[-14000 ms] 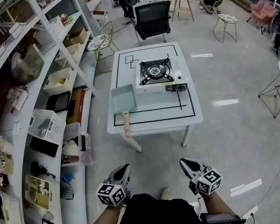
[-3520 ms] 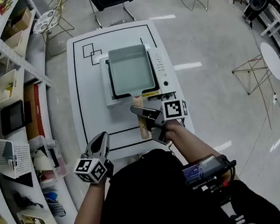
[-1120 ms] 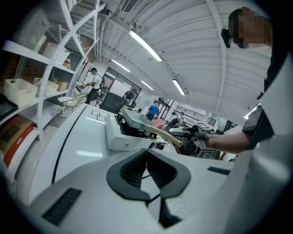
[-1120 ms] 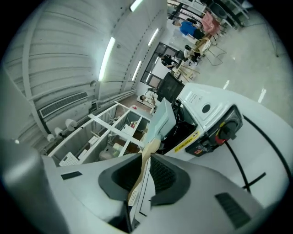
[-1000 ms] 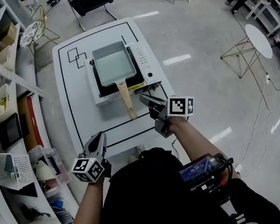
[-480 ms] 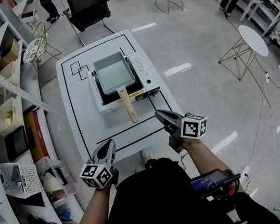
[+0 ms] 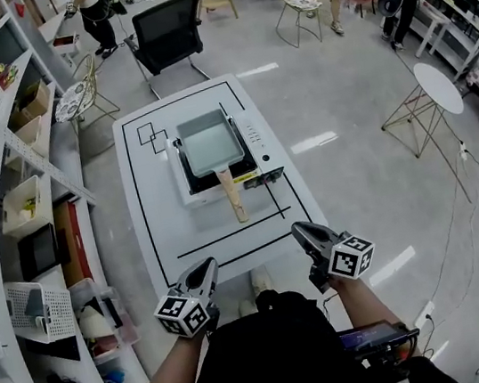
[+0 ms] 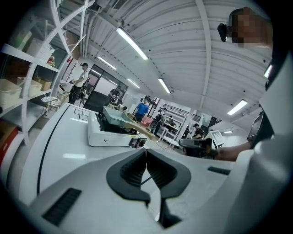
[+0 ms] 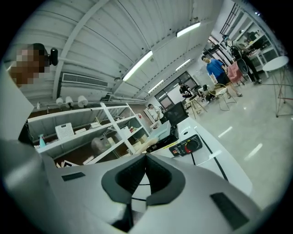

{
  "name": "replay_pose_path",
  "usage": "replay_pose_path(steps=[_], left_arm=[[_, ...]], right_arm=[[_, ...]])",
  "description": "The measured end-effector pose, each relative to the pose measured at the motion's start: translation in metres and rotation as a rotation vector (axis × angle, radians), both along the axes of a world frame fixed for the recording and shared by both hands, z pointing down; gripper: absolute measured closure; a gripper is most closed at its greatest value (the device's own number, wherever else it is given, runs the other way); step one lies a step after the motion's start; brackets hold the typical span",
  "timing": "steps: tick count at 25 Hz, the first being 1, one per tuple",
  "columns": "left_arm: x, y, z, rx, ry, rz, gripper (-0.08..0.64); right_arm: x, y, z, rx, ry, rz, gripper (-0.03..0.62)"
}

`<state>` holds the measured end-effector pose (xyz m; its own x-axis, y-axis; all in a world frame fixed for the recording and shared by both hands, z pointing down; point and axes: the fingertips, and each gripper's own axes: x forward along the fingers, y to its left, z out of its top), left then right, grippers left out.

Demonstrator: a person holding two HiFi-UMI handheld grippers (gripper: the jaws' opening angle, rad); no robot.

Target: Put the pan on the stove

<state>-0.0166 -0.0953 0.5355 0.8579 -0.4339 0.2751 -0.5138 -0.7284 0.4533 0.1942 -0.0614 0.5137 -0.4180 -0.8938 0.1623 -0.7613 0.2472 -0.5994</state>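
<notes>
Here, the rectangular grey-green metal pan (image 7: 209, 142) sits on the white portable gas stove (image 7: 254, 139). Its wooden handle (image 7: 232, 198) points toward the person across the white table (image 7: 152, 236). The left gripper (image 7: 205, 273) and right gripper (image 7: 304, 233) hover near the table's front edge, well apart from the pan. Both have their jaws closed together and hold nothing.
</notes>
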Motion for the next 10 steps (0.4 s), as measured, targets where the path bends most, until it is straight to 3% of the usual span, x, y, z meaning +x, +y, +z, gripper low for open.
replay_pose_path(steps=[10], left_arm=[[0.005,0.017,0.007,-0.01,-0.008,0.032,0.551]], right_arm=[[0.004,0.023,0.002,0.005,0.013,0.034,0.566]])
